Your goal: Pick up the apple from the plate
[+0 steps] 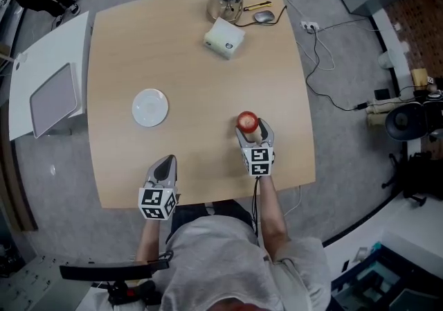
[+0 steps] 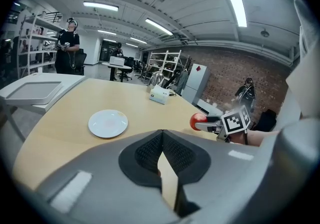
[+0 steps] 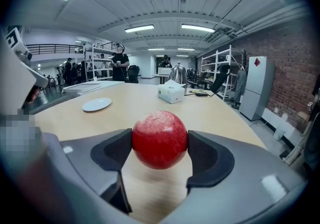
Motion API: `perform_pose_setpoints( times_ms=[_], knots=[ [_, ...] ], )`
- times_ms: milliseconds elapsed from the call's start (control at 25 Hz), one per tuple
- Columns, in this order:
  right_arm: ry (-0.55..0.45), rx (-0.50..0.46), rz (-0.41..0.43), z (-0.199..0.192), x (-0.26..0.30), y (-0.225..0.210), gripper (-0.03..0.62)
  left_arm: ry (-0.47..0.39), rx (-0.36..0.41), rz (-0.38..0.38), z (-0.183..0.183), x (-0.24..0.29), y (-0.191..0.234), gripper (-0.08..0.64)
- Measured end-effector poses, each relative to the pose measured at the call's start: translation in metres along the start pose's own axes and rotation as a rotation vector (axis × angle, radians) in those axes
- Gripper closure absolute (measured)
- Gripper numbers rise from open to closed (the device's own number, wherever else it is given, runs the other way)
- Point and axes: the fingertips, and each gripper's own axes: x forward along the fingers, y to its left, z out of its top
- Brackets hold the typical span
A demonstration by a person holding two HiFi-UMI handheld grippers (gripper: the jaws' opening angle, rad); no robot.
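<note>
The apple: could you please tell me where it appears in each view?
Head view: apple right of centre, held in the right gripper.
Left gripper view: apple small, right of middle.
Right gripper view: apple large at centre, between the jaws.
Shared landmark: white plate, left of the apple everywhere.

Head camera looks steeply down; both low tool cameras share the plate (image 2: 108,123).

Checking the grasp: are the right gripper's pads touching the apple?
Touching. The right gripper view shows the right gripper with its pads pressed against both sides of the apple, no gap.
</note>
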Motion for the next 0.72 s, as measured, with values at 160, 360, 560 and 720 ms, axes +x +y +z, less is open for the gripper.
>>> perform_pose_setpoints(
  times_ms=[160, 360, 560, 720],
  knots=[
    [0.006, 0.019, -0.019, -0.009, -0.003, -0.008, 0.236, 0.007, 0.013, -0.020, 0.001, 0.006, -0.007, 0.540],
    [0.023, 0.043, -0.052, -0.021, -0.005, -0.020, 0.236, 0.022, 0.021, -0.040, 0.000, 0.012, -0.013, 0.540],
    [0.028, 0.071, -0.072, -0.032, -0.006, -0.029, 0.236, 0.027, 0.035, -0.054, 0.001, 0.015, -0.015, 0.540],
    [0.046, 0.092, -0.081, -0.040, -0.008, -0.034, 0.236, 0.026, 0.042, -0.057, 0.004, 0.015, -0.018, 0.540]
  ],
)
